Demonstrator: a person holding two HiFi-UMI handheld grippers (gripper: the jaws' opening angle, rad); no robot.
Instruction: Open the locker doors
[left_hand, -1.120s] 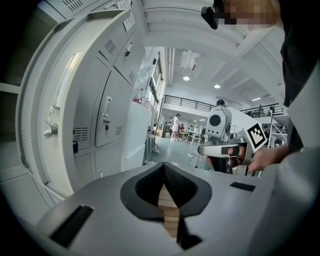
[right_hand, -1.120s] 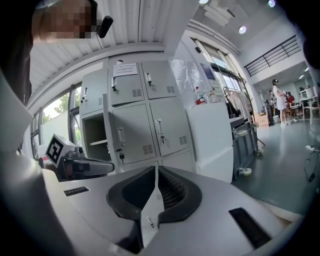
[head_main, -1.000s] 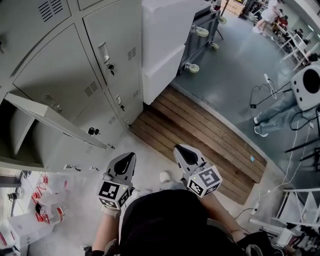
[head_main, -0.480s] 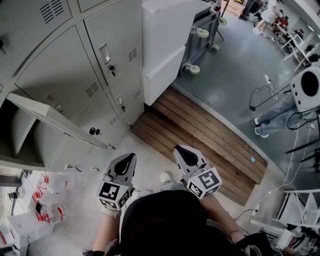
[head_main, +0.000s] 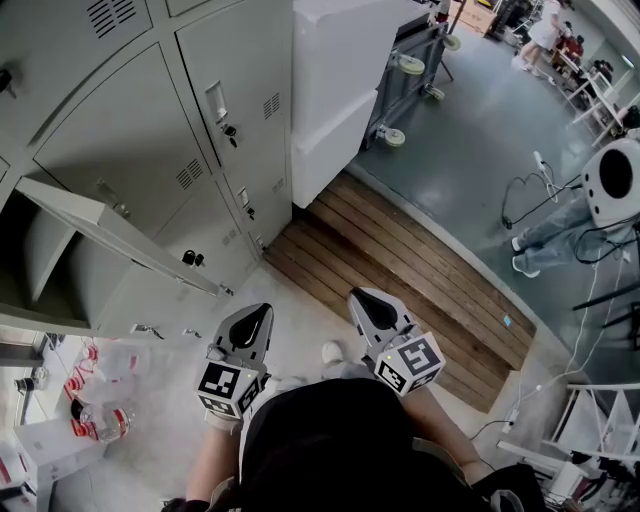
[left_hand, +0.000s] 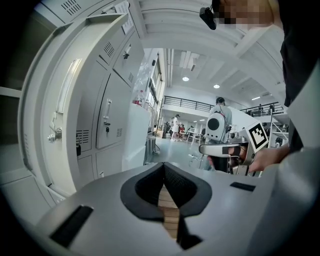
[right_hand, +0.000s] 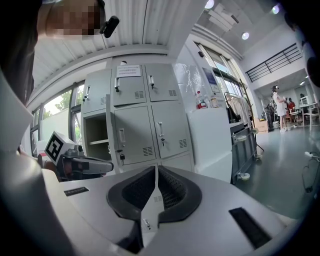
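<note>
A grey locker bank (head_main: 120, 130) fills the upper left of the head view. One door (head_main: 120, 235) stands swung open at the left, showing a dark compartment (head_main: 30, 260). The doors to its right (head_main: 240, 90) are closed, with handles and keys. My left gripper (head_main: 262, 310) and right gripper (head_main: 356, 296) hang side by side low in the view, well short of the lockers. Both are shut with nothing between the pads. The left gripper view looks past its tips (left_hand: 164, 167) at the open door (left_hand: 65, 115). The right gripper (right_hand: 156, 169) faces the closed doors (right_hand: 150, 130).
A white cabinet (head_main: 335, 90) stands right of the lockers, with a wheeled cart (head_main: 410, 60) beyond it. Wooden planking (head_main: 400, 270) covers the floor ahead. Plastic bottles (head_main: 100, 400) lie at lower left. A person in jeans (head_main: 560, 225) and cables are at the right.
The head view has shifted slightly, so the lockers sit a little further right. Both grippers stay where they were, still shut.
</note>
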